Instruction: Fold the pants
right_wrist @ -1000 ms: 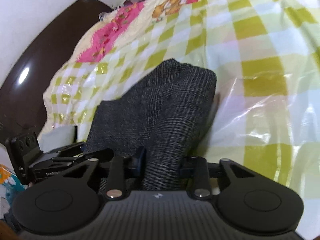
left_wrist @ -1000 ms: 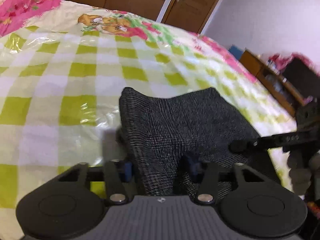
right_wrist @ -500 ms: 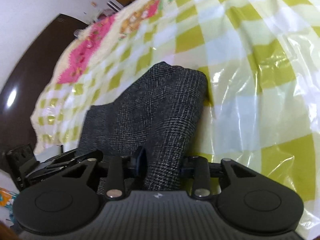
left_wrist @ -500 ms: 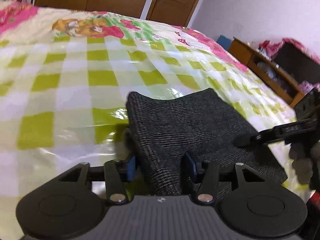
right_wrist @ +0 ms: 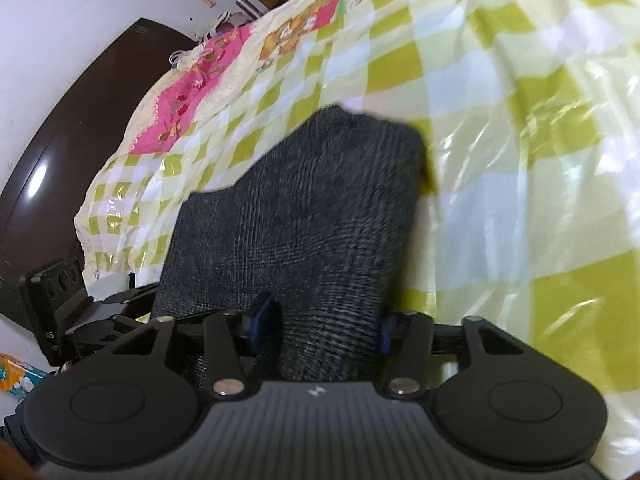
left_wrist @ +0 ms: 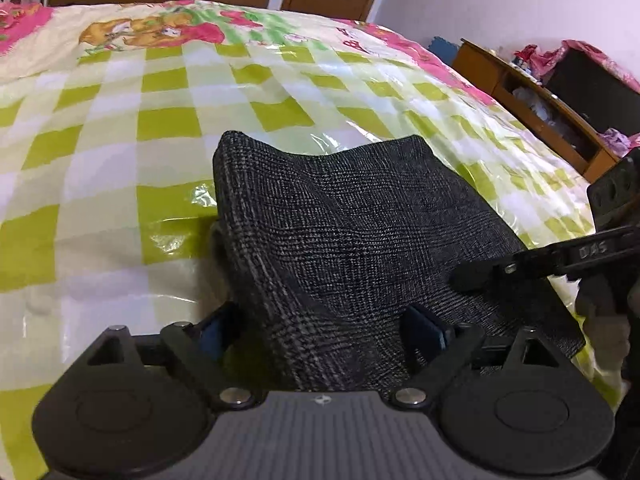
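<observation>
Since earlier frame, both grips eased: left gripper (left_wrist: 320, 330) and right gripper (right_wrist: 316, 322) jaws opening, pants (left_wrist: 360, 240) between pads, unpinched. Risk: folded layer dragged askew on slick plastic cover (left_wrist: 120, 160) if fingers snag during withdrawal.

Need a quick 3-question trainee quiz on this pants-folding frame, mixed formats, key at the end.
1. True or false: the dark pants lie as a folded stack on the checked bed cover.
2. Multiple choice: between the blue pads of the left gripper there is: A) nothing, B) the near edge of the pants, C) a pillow.
3. Fill in: in the right wrist view, the cloth between the fingers of the right gripper is the ____.

Key: 1 true; 2 B (jaws opening, pads spread clear of the cloth); 3 pants (jaws also opening).
</observation>
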`<state>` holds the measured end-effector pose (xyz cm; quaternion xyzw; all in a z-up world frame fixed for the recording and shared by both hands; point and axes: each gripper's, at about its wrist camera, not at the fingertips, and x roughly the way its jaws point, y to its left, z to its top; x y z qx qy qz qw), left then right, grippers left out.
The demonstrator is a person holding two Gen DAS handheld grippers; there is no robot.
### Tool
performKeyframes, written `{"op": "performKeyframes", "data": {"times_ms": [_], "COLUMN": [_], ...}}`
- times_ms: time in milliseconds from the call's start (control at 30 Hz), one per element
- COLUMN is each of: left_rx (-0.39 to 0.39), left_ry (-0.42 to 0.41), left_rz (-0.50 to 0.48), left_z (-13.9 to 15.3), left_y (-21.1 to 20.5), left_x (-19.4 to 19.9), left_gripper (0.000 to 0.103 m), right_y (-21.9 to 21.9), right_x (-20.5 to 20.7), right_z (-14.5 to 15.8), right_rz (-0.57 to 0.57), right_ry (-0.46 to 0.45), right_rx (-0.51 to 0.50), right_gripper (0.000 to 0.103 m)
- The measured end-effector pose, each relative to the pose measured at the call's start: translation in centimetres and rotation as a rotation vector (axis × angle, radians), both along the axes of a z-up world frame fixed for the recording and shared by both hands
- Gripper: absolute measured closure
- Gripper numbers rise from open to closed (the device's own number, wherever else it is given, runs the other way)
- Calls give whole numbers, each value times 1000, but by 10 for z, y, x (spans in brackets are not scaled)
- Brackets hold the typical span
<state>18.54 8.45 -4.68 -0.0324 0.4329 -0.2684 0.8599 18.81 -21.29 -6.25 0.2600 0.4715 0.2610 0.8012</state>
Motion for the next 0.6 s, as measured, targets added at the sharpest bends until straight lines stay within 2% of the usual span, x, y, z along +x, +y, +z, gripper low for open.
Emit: {"op": "performKeyframes", "data": {"times_ms": [67,133,233,400,600], "left_rx": [-5,-17,-90,-113,-172], "left_ry": [-7,-14,10,-14,-62], "left_rz": [7,18,44,10,-72], "left_z": [5,12,23,39,62], "left_y": [2,6,10,-11,-63], "left_x": [-5,-9,-7,-4,10], "left_gripper": [16,33,51,58,58], "right_y": [7,5,-4,-18,-57], "right_x": [0,-3,-6,-10,-13], "right_z": [-3,3,14,32,58], "right_rz": [-14,-18,-21,-45,-92], "right_ry": [-6,-20,-26,-57,-96], "right_rx": [-21,-12,31,34,17], "right_gripper": [52,66,74,77,78]}}
